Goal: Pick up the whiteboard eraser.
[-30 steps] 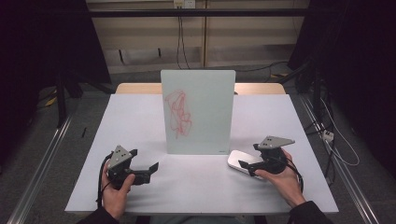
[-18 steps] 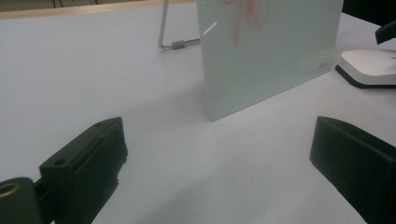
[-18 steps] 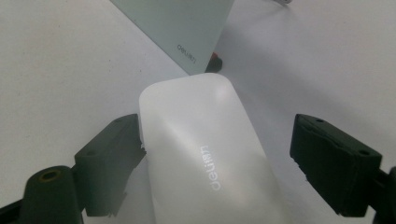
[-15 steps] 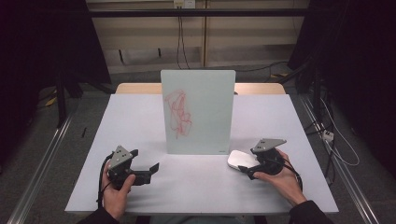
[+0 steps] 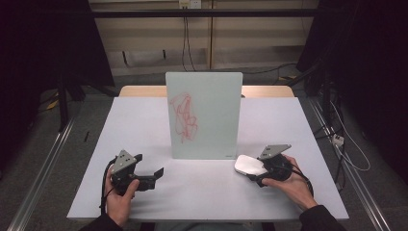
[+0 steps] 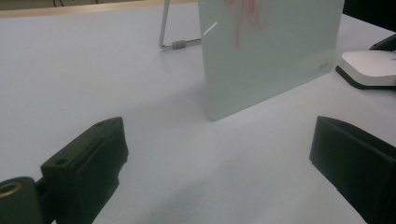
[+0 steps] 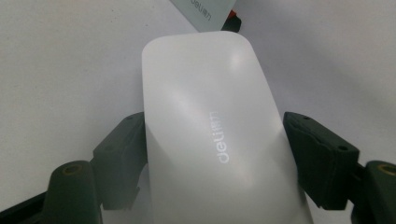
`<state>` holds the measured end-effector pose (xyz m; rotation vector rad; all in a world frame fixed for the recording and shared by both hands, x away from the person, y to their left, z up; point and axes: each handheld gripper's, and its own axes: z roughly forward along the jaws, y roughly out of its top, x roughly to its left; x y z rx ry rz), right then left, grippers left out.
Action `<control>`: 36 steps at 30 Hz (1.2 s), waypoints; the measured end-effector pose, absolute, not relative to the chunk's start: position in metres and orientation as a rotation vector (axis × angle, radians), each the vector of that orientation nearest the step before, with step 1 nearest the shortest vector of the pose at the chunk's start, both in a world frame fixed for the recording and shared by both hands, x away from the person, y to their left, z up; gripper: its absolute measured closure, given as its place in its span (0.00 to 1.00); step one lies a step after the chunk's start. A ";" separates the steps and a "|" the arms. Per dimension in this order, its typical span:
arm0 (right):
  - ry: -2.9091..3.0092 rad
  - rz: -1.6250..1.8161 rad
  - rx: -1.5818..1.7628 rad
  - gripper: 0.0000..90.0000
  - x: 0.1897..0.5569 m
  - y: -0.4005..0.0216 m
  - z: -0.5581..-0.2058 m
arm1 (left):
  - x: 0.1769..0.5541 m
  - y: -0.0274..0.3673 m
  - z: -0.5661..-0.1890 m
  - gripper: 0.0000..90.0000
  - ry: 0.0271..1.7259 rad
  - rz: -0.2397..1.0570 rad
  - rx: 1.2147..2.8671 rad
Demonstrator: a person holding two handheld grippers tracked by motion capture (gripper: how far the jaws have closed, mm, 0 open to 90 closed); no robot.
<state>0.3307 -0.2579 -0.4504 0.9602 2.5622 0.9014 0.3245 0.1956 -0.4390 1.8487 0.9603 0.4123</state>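
A white glass board (image 5: 204, 115) with a red scribble (image 5: 185, 118) stands upright at the middle of the table. Just off its right lower corner lies a white board eraser (image 5: 249, 165) with a dark base. My right gripper (image 5: 255, 169) reaches it from the right. Its jaws have just been closing with the eraser (image 7: 205, 93) between them, and in the right gripper view (image 7: 212, 135) both pads touch its long sides. My left gripper (image 5: 150, 164) rests low at the front left, open and empty (image 6: 217, 140), and faces the board (image 6: 266, 51) and the eraser (image 6: 373, 65).
The pale grey table (image 5: 144, 120) has bare room to the left of the board and along the front. A wire stand (image 6: 170, 42) props the board from behind. Dark floor, rails and cables surround the table.
The right gripper's jaws have closed in on the eraser's sides, and the right hand has shifted slightly. The left hand and the board have not moved.
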 end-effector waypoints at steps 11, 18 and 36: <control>2.587 0.889 0.911 0.34 0.330 -0.259 -0.448 | 0.325 0.195 -0.440 0.04 0.965 0.398 1.858; 2.575 0.898 0.926 0.34 0.328 -0.259 -0.446 | 0.326 0.195 -0.440 0.04 0.963 0.396 1.857; 2.516 0.985 0.960 0.35 0.321 -0.261 -0.438 | 0.327 0.198 -0.443 0.04 0.972 0.385 1.853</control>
